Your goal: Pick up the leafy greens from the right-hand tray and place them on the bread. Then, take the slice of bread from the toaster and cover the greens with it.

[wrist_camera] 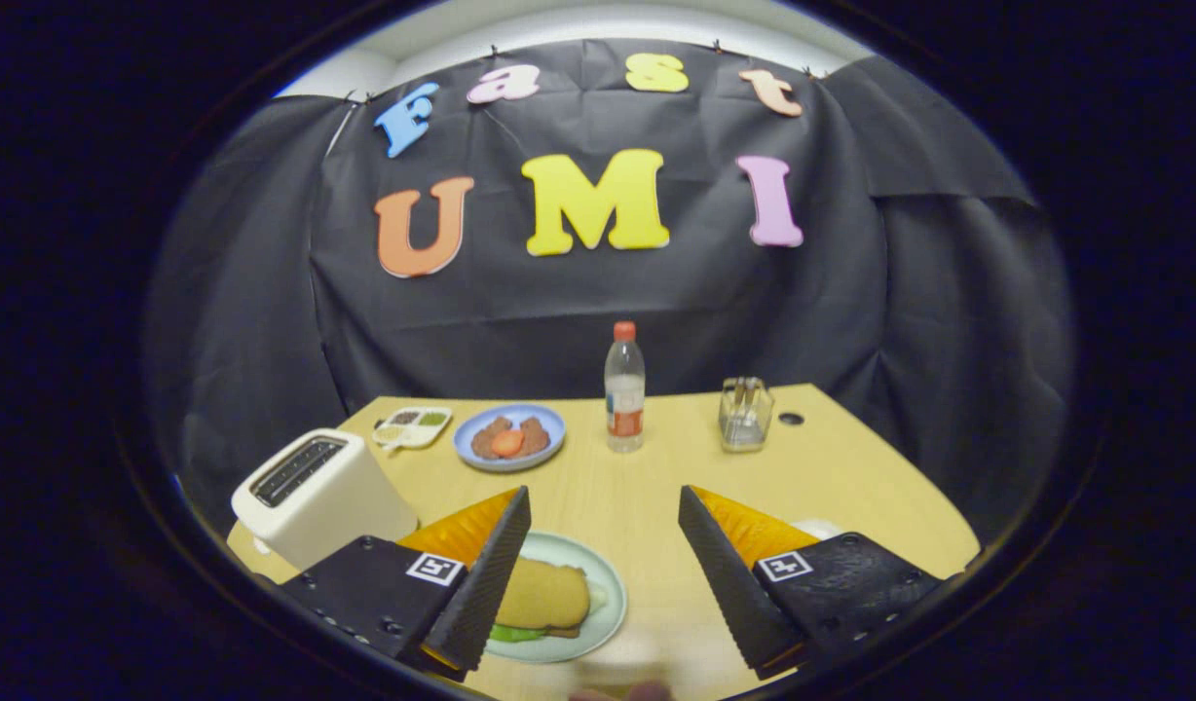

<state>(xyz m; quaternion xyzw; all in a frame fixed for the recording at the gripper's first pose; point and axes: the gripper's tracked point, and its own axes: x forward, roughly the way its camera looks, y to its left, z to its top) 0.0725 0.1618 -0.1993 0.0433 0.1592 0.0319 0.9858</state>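
Gripper [604, 574] held above the near part of the counter [832, 477], aimed level toward the back; fingers [481, 584] spread wide, released, gripping nothing. Between the fingers, partly behind the left one: pale green plate [603, 584] carrying a slice of bread [544, 596], tan and rounded, lying flat on top. Leafy greens [510, 633] visible as a thin green edge under the near side of that slice, with a lighter layer showing at its far right rim. Toaster [316, 497], white, slot on top, standing left of the plate and just beyond the left finger. Farther back: small divided tray [413, 426], blue plate [549, 428] with brown and red food, water bottle [624, 387] upright, clear holder [745, 414]. Pale object behind the right finger, too hidden to identify.
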